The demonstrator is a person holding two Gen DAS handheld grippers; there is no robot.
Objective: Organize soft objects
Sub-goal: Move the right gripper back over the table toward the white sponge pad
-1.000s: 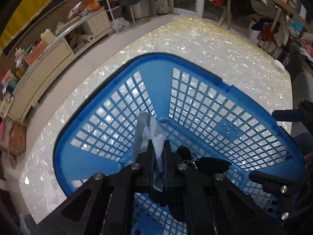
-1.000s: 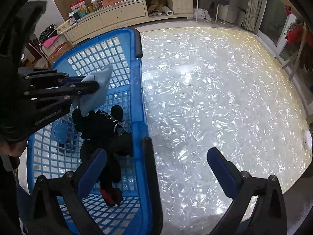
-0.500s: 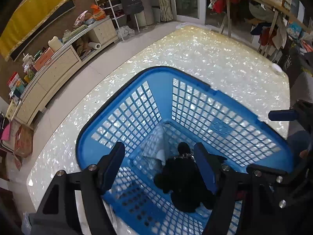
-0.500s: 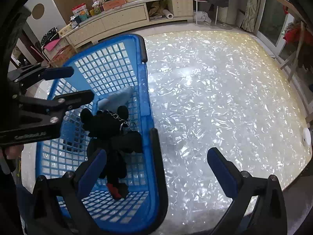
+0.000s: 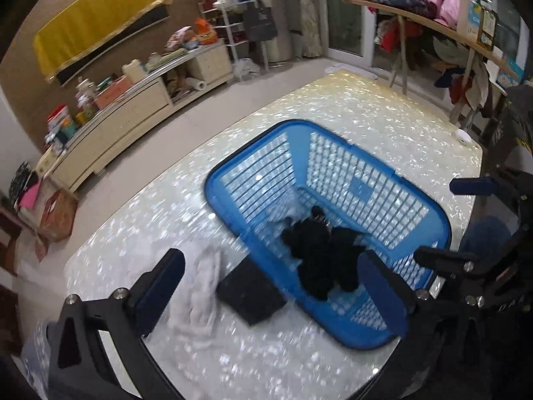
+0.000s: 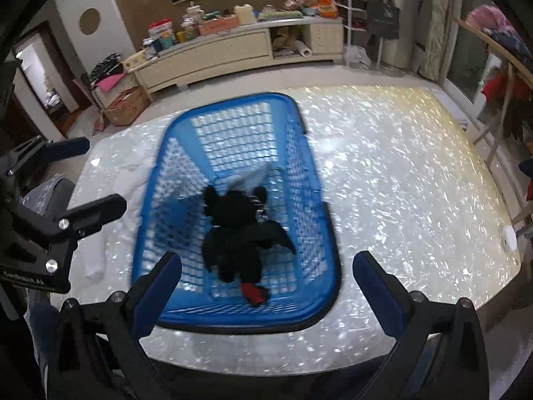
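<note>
Basket (image 6: 319, 220) holds black plush (image 6: 240, 230) (both grippers empty, fingers apart).

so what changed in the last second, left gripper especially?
The left gripper let go of the pale grey cloth, which now lies in the blue basket behind the black plush toy, then opened and pulled back over the table. The right gripper stayed open and empty; the toy stayed put.

We see left gripper (image 5: 271, 286) wide open, nothing between fingers, tips pointing down and forward. Right gripper (image 6: 266, 283) wide open too, nothing in it. Left gripper sits off to left of right one, both held up high. Blue pads on fingers (image 6: 378, 288).
</note>
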